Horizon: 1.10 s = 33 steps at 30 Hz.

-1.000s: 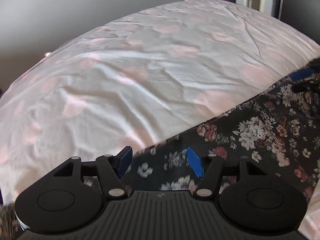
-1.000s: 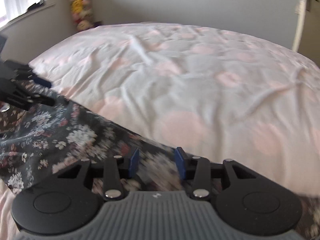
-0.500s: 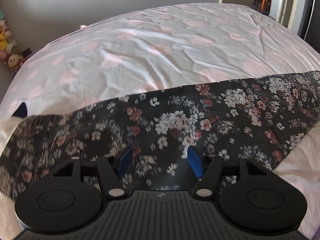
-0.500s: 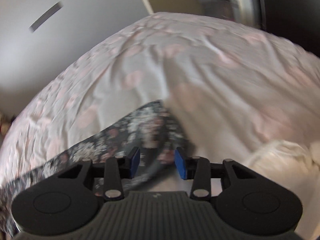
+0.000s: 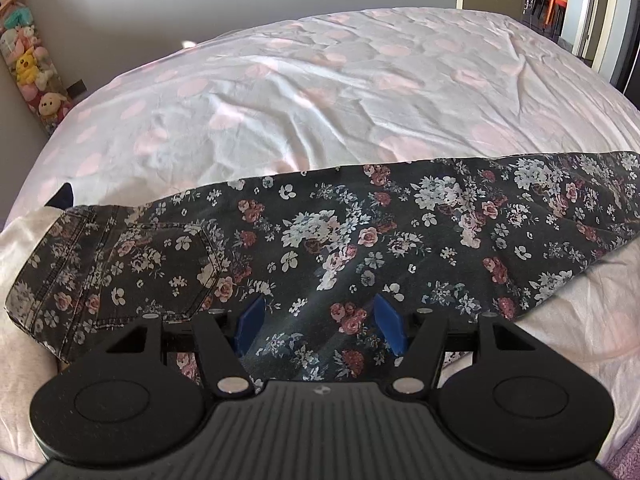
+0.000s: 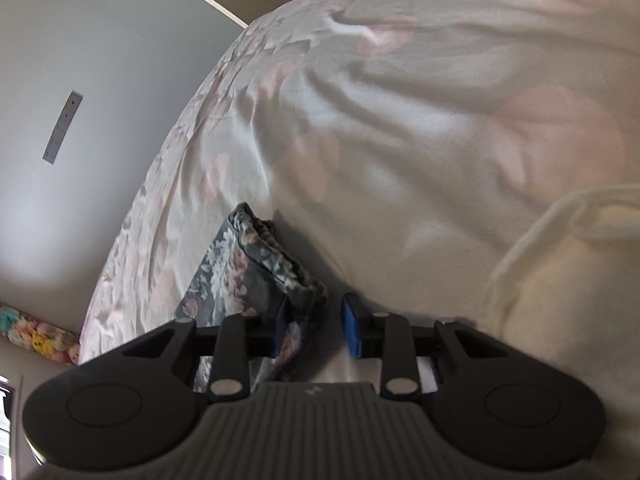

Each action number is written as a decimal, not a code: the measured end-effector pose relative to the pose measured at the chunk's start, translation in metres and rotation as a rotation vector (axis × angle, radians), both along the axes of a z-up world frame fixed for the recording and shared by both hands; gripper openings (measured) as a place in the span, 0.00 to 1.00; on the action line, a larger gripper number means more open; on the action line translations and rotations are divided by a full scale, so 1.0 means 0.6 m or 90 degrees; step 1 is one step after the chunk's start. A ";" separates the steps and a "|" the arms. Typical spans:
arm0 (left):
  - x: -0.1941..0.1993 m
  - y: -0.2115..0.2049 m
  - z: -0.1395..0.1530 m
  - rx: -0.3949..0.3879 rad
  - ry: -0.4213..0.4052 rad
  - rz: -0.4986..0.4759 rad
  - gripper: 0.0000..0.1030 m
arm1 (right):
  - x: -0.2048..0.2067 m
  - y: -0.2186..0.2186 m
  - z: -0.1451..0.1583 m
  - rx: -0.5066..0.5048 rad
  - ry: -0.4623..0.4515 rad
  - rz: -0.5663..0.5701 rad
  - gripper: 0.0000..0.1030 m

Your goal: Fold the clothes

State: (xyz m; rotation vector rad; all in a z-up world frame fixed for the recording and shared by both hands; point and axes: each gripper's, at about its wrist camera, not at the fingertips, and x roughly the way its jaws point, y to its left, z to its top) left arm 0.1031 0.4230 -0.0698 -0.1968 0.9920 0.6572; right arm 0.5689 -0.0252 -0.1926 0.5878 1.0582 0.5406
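Floral jeans (image 5: 332, 240) lie flat w/ long axis running along the near edge of the bed (image 5: 320, 92), waistband & pocket end to the left, leg end to the right. Left gripper (image 5: 318, 328) hovers over the mid-section, jaws wide apart, holding nothing. Right gripper (image 6: 316, 330) sits at the leg hem (image 6: 276, 248), jaws partly apart w/ the hem just beside its left pad (image 6: 282, 326); can't tell if they touch.

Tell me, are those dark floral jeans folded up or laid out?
Laid out: the dark floral jeans stretch full-length across the pink-spotted bedsheet, back pocket showing.
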 end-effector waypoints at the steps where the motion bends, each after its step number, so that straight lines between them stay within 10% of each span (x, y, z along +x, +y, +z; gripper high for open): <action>1: 0.003 0.000 0.001 0.003 0.001 0.000 0.57 | 0.001 0.004 0.001 -0.005 0.000 0.001 0.22; 9: 0.000 0.021 0.003 0.010 -0.012 0.002 0.57 | 0.003 0.027 0.034 -0.042 -0.019 -0.002 0.14; 18: -0.062 0.089 -0.012 0.021 -0.049 0.050 0.57 | -0.070 0.081 0.226 0.001 -0.091 0.020 0.13; 33: -0.184 0.172 0.020 0.030 -0.137 0.105 0.57 | -0.376 0.460 0.455 0.096 -0.193 0.173 0.13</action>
